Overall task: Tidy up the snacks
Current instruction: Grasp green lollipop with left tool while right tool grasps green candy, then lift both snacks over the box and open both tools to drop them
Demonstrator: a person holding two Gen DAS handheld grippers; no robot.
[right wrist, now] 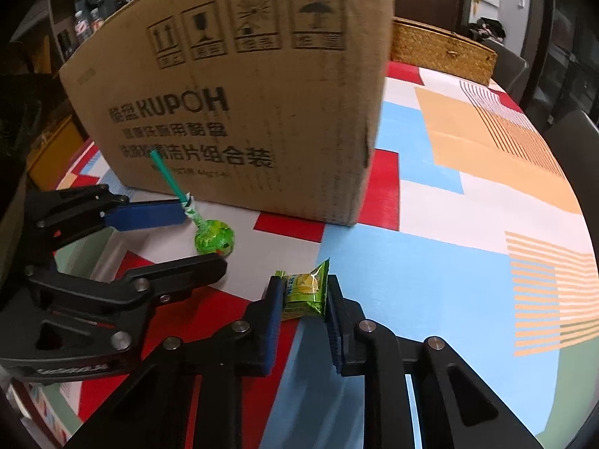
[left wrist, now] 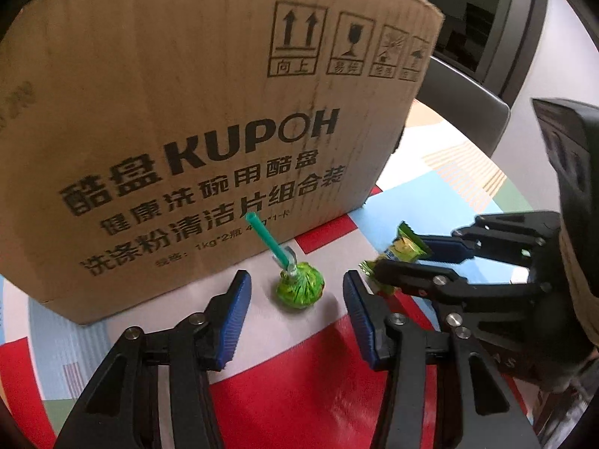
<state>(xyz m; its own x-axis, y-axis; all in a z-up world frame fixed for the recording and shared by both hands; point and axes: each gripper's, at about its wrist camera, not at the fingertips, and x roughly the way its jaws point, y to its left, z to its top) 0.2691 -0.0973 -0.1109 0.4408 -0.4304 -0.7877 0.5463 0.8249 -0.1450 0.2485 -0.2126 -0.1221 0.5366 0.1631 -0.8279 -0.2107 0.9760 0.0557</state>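
while the left gripper (left wrist: 297, 292) stands spread at the lower centre of the left wrist view, a green lollipop (left wrist: 300, 287) lies on the tablecloth (left wrist: 299, 393) between its blue pads (left wrist: 236, 314), neither pad touching the wrapper. its teal stick (left wrist: 267, 237) tilts up toward the cardboard box (left wrist: 187, 112), which fills the upper left of the frame (printed kupoh, with handling symbols near its top edge). the lollipop rests just in front of the box wall.

in the right wrist view the right gripper (right wrist: 304, 299) sits at lower centre, clenched on a small yellow-green snack packet (right wrist: 305, 290); both pads press its sides. the packet's lower edge is at the cloth; whether it is lifted clear cannot be told. the left gripper (right wrist: 204, 237) enters that frame from the left, jaws either side of the lollipop (right wrist: 214, 242). a woven basket (right wrist: 441, 50) stands on the table at upper right, behind the box (right wrist: 243, 112). the cloth (right wrist: 468, 224) is patterned in red, blue, white and orange blocks.
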